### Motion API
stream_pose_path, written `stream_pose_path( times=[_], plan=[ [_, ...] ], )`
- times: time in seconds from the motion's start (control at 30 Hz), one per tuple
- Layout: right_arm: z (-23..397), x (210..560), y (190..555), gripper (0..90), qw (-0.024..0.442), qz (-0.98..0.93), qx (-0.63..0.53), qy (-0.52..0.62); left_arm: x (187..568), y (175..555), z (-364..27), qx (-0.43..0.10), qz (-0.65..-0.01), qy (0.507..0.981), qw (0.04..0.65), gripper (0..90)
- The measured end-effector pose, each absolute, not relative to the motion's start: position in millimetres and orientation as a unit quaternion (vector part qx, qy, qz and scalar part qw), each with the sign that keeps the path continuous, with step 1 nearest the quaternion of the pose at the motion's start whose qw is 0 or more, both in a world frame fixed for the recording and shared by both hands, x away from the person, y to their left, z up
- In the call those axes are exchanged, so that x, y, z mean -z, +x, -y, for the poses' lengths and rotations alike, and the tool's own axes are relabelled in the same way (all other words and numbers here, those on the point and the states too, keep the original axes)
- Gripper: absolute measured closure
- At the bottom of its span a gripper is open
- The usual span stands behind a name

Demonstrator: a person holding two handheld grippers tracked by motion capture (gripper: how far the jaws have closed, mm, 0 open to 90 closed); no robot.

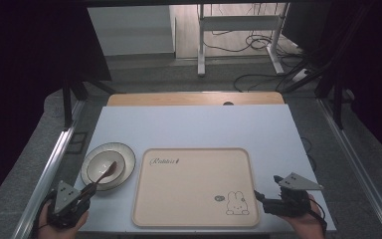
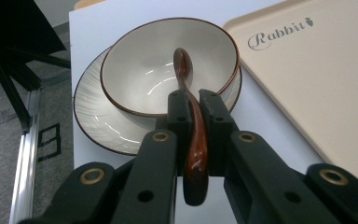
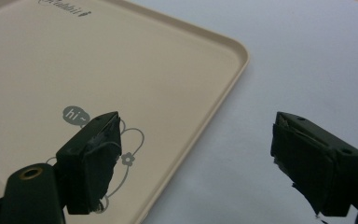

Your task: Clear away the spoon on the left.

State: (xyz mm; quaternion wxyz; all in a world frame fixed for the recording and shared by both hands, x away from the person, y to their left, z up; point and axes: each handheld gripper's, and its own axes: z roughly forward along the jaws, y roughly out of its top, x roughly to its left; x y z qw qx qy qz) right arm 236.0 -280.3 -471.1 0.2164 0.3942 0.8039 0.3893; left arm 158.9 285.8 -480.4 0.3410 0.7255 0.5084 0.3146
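Observation:
A brown wooden spoon (image 2: 182,63) rests with its head inside a cream bowl (image 2: 140,70) that stands on a ribbed cream plate (image 2: 93,116). My left gripper (image 2: 196,100) is shut on the spoon's handle, its pads pressed against both sides. In the high view this gripper (image 1: 87,191) sits at the front left, with the spoon (image 1: 107,172) slanting up into the bowl (image 1: 95,162). My right gripper (image 1: 266,186) stands open at the front right, beside the beige tray (image 1: 194,186). Its jaws (image 3: 196,140) are wide apart, with nothing between them.
The beige tray (image 3: 121,60), printed with a rabbit and the word Rabbit, lies mid-table on the white tabletop (image 1: 194,124). A wooden board (image 1: 194,98) borders the table's far edge. Metal rails run along both sides, and cables lie on the floor beyond.

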Motion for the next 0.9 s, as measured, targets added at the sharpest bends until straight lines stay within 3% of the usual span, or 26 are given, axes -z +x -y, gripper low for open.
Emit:
stream_pose_path(
  times=[0.9],
  plan=[
    [280, 471, 236, 16.6, 0.217, -0.803, -0.389, 0.396, 468, 155, -289, -0.329, -0.508, 0.706, 0.368, 84.2]
  ],
)
